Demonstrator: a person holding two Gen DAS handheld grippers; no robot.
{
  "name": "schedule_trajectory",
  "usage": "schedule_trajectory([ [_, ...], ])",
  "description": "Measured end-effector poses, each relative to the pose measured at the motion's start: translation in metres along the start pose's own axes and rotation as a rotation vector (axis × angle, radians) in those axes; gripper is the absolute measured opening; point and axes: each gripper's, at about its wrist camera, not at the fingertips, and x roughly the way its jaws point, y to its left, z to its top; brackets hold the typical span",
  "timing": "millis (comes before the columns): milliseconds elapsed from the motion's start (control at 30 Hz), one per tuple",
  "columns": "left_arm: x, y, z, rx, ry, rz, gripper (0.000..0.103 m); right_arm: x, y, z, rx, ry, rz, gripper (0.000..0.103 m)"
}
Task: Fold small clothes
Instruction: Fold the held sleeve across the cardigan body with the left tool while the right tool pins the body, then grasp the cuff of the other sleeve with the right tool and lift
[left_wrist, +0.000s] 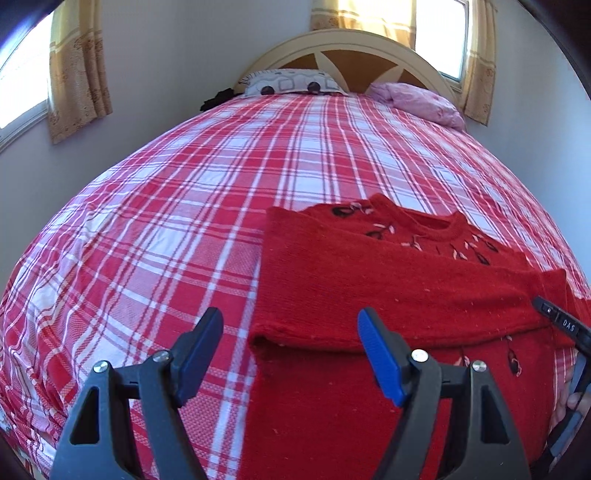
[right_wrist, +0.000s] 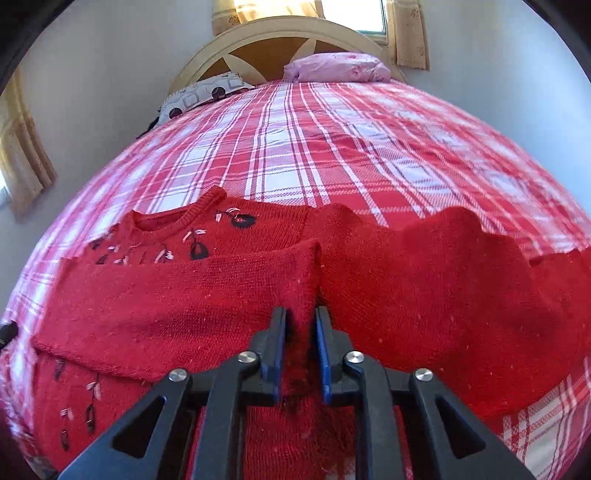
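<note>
A small red knitted sweater (left_wrist: 388, 280) with black and pink embroidery near the collar lies on the bed, one sleeve folded across its chest. My left gripper (left_wrist: 290, 332) is open and empty, hovering just left of the sweater's near left edge. In the right wrist view the sweater (right_wrist: 184, 306) fills the foreground. My right gripper (right_wrist: 300, 325) is shut on a pinched fold of the sweater's cloth, near the sleeve cuff end. The right gripper's body (left_wrist: 561, 325) shows at the right edge of the left wrist view.
The bed has a red and white plaid cover (left_wrist: 221, 177). A patterned pillow (left_wrist: 291, 83) and a pink pillow (left_wrist: 421, 103) lie at the curved headboard (left_wrist: 351, 48). Walls and curtained windows stand on both sides.
</note>
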Motion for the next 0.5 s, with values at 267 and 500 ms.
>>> schedule_trajectory([
  [267,0.002,-0.016,-0.007,0.033,0.004,-0.026,0.084,-0.075,-0.054,-0.027,0.189,-0.156,-0.032,0.073],
  [500,0.002,-0.027,-0.013,0.042,0.017,-0.056,0.085,-0.107,-0.155,-0.038,0.424,-0.180,-0.216,0.073],
])
